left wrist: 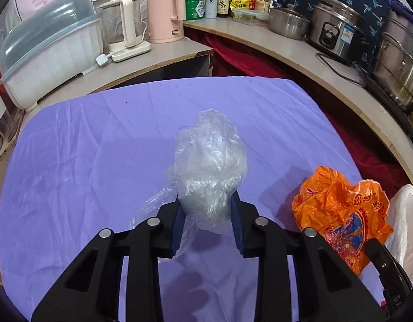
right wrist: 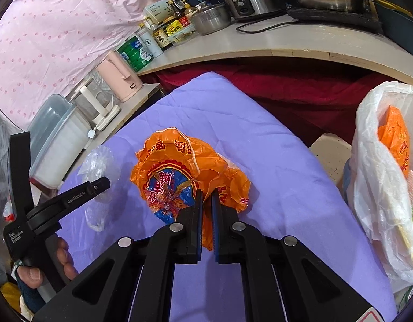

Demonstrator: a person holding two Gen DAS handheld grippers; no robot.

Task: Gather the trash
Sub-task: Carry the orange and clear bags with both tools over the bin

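My left gripper (left wrist: 207,201) is shut on a crumpled clear plastic bag (left wrist: 210,161), held over the purple cloth (left wrist: 85,147). My right gripper (right wrist: 205,198) is shut on a crumpled orange printed plastic bag (right wrist: 179,169) on the same cloth (right wrist: 273,187). The orange bag also shows in the left wrist view (left wrist: 340,214) at the right. The clear bag shows in the right wrist view (right wrist: 99,166) beyond the left gripper body. A white trash bag (right wrist: 375,187) stands open at the right, with orange plastic (right wrist: 394,136) and other trash inside; its edge shows in the left wrist view (left wrist: 405,214).
A counter (left wrist: 300,51) curves round the back and right with pots (left wrist: 338,26), a rice cooker, bottles and tins. To the left stand a pink kettle (left wrist: 166,13), a glass kettle (left wrist: 123,24) and a lidded white bin (left wrist: 45,61). Red cloth (right wrist: 300,94) lies beyond the purple cloth.
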